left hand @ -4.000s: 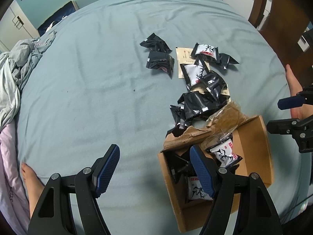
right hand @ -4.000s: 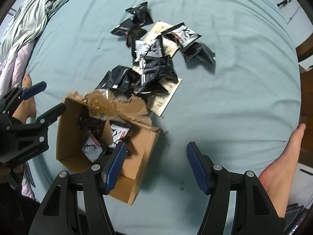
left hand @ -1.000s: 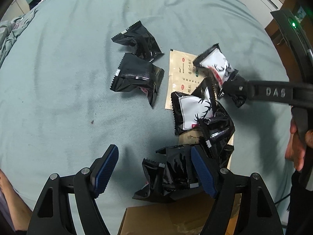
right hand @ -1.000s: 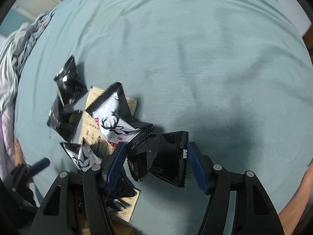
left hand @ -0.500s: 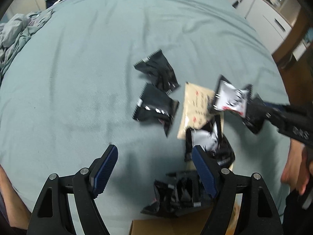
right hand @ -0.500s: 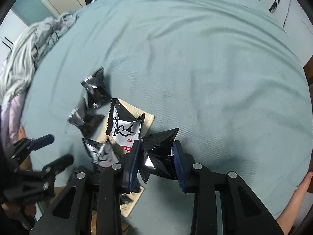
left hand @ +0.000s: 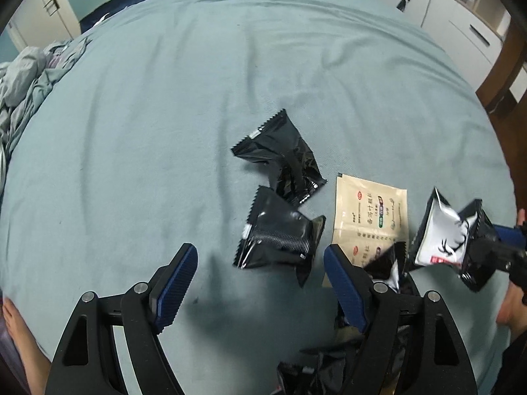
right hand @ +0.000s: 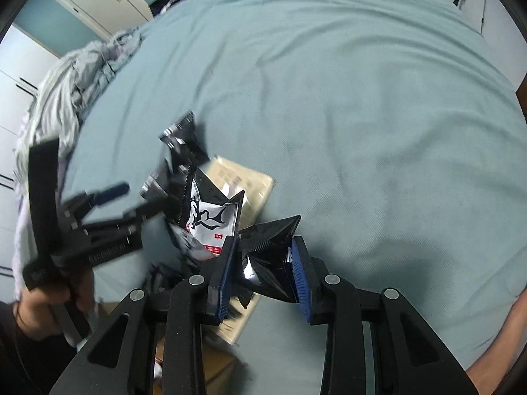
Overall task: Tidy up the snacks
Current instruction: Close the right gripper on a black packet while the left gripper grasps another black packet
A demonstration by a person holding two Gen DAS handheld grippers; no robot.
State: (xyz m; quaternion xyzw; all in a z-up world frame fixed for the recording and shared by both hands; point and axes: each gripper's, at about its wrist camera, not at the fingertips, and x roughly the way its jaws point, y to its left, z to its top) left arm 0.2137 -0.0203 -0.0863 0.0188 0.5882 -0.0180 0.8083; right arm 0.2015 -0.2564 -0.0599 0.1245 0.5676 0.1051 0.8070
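My right gripper [right hand: 263,256] is shut on a black snack packet [right hand: 270,250] and holds it above the bed; a white deer-print packet [right hand: 214,220] hangs beside it. In the left wrist view the same gripper [left hand: 487,250] holds these packets [left hand: 444,237] at the right edge. My left gripper [left hand: 260,263] is open and empty, just short of a black packet [left hand: 280,233]. Another black packet [left hand: 280,154] lies beyond it. A beige sachet [left hand: 372,217] lies flat to the right. More black packets [left hand: 316,372] lie under the left gripper.
The teal bedsheet [left hand: 197,82] covers the bed. Crumpled grey bedding [left hand: 23,75] lies at the left. A cardboard box corner [right hand: 161,352] shows at the bottom of the right wrist view. White cabinets [left hand: 454,10] stand at the back right.
My right gripper closed on the black packet and lifted it off the bed, the deer-print packet rising with it. My left gripper pulled back from the pile and faces the two black packets.
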